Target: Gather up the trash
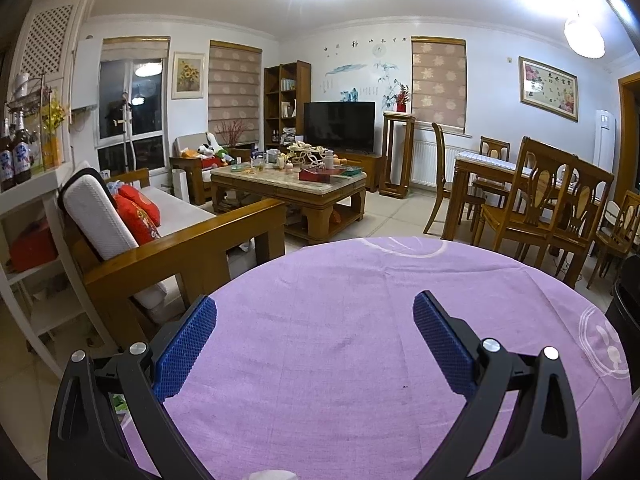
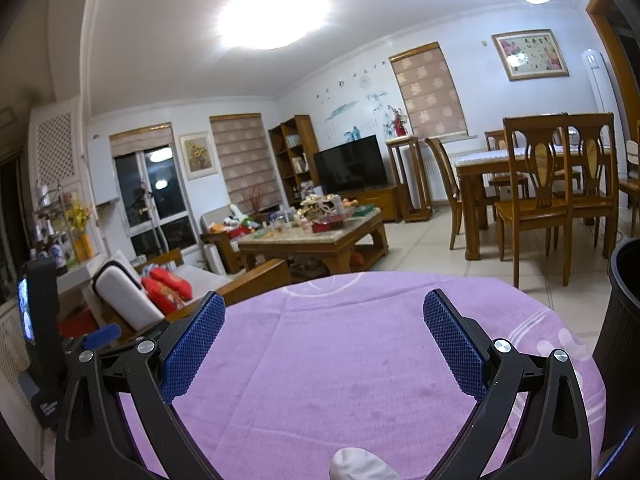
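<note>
Trash (image 2: 360,465), white, sits bottom centre on your purple cloth (image 2: 360,340); both grippers (image 1: 314,314) (image 2: 324,312) gape empty; sofa (image 1: 160,236) upper left.

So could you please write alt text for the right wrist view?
The right gripper is open and empty above a purple tablecloth, with a white object at the bottom edge. A dark bin stands at right; a living room lies beyond.

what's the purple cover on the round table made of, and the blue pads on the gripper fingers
Purple table cover: looks like woven cotton-type fabric, matte, with fold creases and faint stains. Blue finger pads: probably rubber or soft plastic, going by the fine raised grid texture; which one is unclear.
</note>
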Available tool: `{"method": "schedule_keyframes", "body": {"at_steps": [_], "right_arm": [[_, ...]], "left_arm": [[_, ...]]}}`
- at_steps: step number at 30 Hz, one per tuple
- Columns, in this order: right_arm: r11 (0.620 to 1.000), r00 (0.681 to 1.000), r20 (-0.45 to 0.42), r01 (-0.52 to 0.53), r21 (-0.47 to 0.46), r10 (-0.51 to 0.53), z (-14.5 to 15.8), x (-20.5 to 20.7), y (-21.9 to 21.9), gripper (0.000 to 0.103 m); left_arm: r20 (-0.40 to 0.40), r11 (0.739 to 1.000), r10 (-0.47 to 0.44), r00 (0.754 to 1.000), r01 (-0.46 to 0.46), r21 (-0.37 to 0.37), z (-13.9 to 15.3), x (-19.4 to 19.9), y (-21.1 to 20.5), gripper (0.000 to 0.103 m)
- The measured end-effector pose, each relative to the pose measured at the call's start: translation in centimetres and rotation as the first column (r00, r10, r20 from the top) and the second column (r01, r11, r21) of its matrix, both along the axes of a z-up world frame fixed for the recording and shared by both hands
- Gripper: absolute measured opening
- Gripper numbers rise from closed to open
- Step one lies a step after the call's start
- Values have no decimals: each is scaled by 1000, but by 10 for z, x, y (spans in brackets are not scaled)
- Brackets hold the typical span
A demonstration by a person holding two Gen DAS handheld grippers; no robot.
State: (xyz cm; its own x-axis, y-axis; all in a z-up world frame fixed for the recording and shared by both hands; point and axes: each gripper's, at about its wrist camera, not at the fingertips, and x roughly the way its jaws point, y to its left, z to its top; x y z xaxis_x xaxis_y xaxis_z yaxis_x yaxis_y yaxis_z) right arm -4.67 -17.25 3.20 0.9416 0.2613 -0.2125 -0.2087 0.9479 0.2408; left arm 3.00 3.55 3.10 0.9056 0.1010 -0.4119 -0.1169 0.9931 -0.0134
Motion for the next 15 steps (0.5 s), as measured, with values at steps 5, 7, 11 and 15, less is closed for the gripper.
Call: {"method": "schedule_keyframes", "body": {"at_steps": [5, 7, 11, 15], "right_arm": [[1000, 1000, -1, 0, 1, 0, 0, 0, 2, 98], [1000, 1000, -2, 0, 1, 0, 0, 1, 2, 98], [1000, 1000, -3, 0, 2, 0, 0, 0, 1, 98], [1000, 1000, -4, 0, 1, 0, 0, 0, 1, 98]], "left_arm": [[1, 1000, -1, 1000, 1, 2, 0, 1, -1, 98], [1, 1000, 0, 1000, 0, 3, -1, 1, -1, 98], [1, 1000, -1, 1000, 1, 3, -1, 2, -1, 98], [1, 1000, -2, 1000, 2, 3, -1, 1, -2, 98]]}}
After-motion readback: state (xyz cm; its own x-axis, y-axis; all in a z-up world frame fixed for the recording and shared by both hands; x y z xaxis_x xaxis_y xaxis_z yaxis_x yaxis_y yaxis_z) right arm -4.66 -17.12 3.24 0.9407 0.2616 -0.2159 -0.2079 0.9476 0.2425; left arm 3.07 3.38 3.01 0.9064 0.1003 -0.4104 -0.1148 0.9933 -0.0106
